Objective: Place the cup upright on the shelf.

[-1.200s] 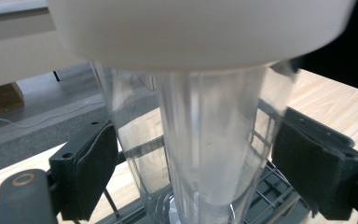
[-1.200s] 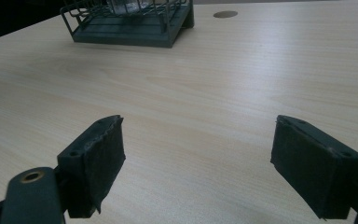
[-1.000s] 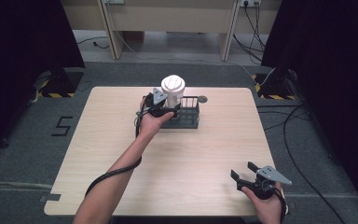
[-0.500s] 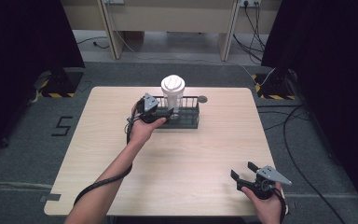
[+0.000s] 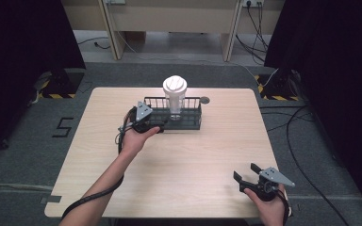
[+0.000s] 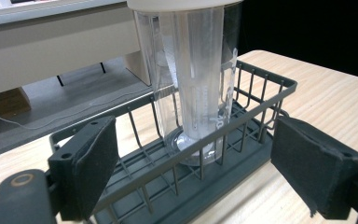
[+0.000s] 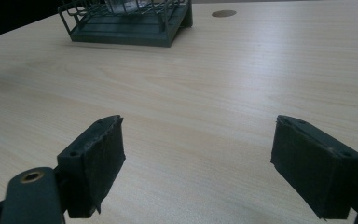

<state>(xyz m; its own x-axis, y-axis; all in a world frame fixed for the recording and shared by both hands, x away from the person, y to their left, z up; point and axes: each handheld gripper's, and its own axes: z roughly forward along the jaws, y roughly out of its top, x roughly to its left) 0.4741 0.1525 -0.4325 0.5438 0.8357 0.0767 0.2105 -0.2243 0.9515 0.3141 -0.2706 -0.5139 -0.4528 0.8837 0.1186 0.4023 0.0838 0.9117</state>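
Wooden table [image 5: 188, 165] bearing wire rack [image 5: 176, 120]

Cup [image 5: 175, 96] upright in wire basket [image 5: 191, 123], basket at table [image 5: 207, 155] far edge, left hand-held gripper [image 5: 155, 130] beside basket

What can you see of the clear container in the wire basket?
The tall clear plastic cylinder with a white lid stands upright on the floor of the dark grey wire basket, near its middle, and rises well above the rim. Faint printed markings run down its wall, and it looks empty. The left claw is open at the basket's left end, apart from the cylinder.
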